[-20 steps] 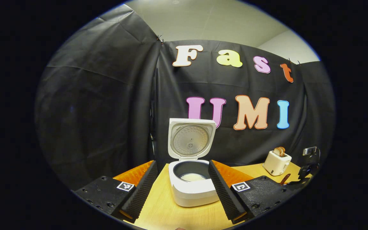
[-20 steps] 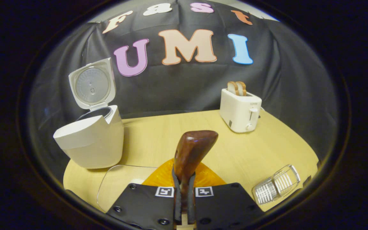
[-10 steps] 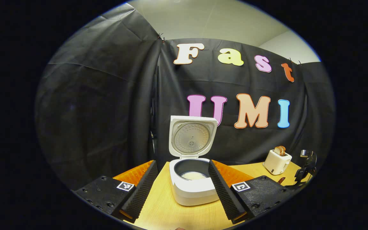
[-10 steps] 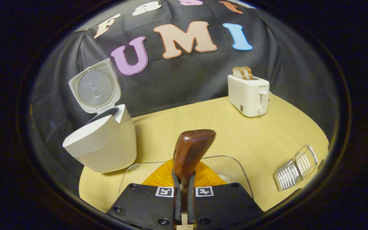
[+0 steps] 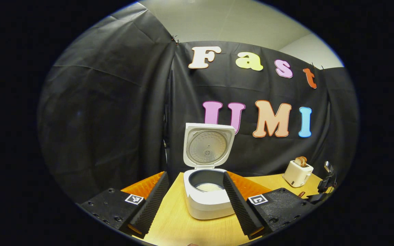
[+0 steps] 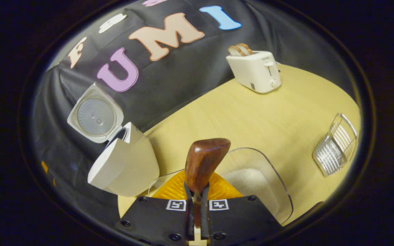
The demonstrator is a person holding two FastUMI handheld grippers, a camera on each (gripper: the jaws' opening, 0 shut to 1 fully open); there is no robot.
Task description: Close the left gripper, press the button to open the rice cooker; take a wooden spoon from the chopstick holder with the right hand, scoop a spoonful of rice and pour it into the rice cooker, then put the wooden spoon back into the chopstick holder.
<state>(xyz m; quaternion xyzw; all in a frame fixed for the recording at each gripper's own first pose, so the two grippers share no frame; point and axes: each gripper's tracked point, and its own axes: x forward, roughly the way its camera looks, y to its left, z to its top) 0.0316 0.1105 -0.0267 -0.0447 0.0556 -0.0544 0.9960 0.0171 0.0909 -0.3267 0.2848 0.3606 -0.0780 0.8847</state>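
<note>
In the left gripper view, the left gripper hovers above a pale wooden table with its two fingers spread wide apart, holding nothing. Between them stands a white rice cooker with its lid raised upright, and a little white rice lies in the bottom of its dark inner pot. Far off at the right, a small white toaster with bread slices in it stands on the table.

In the right gripper view, the right gripper has its fingers pressed together on the handle of a dark brown wooden spoon, whose rounded bowl points forward and up. Just beyond and below the spoon lies a clear plastic tray with a heap of white rice in it. The open rice cooker stands to the left of the tray, near it. A clear slotted chopstick holder sits at the right edge of the table, well apart from the spoon; it looks tipped over. The toaster stands at the far side.
</note>
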